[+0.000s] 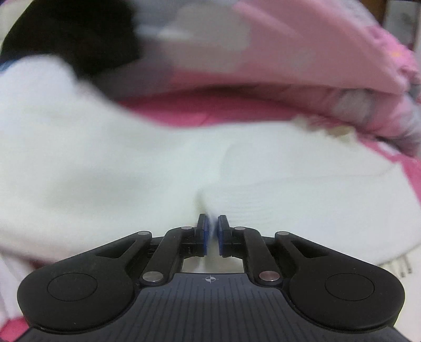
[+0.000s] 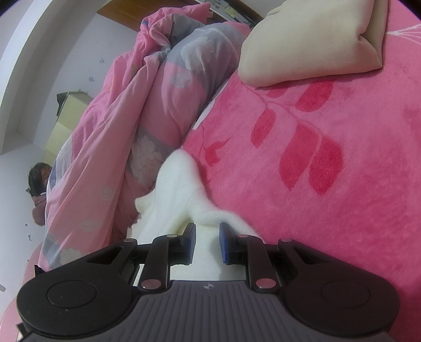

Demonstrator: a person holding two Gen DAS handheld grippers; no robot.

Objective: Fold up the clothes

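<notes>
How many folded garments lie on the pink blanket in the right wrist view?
1: a beige folded garment at the top right of the pink blanket. The white garment in the right gripper is not folded. Others may lie out of frame.

White wall (image 2: 65, 52), pale yellow cabinet (image 2: 61, 123), wooden door (image 2: 126, 13).

A bed covered by a bright pink fleece blanket (image 2: 329, 210) printed with darker leaves is seen ahead of the claw. A folded cream cloth (image 2: 310, 44) is laid far ahead, a rumpled pink floral quilt (image 2: 126, 118) is heaped left, and a white fuzzy knit garment (image 2: 181, 189) is draped nearest.
</notes>
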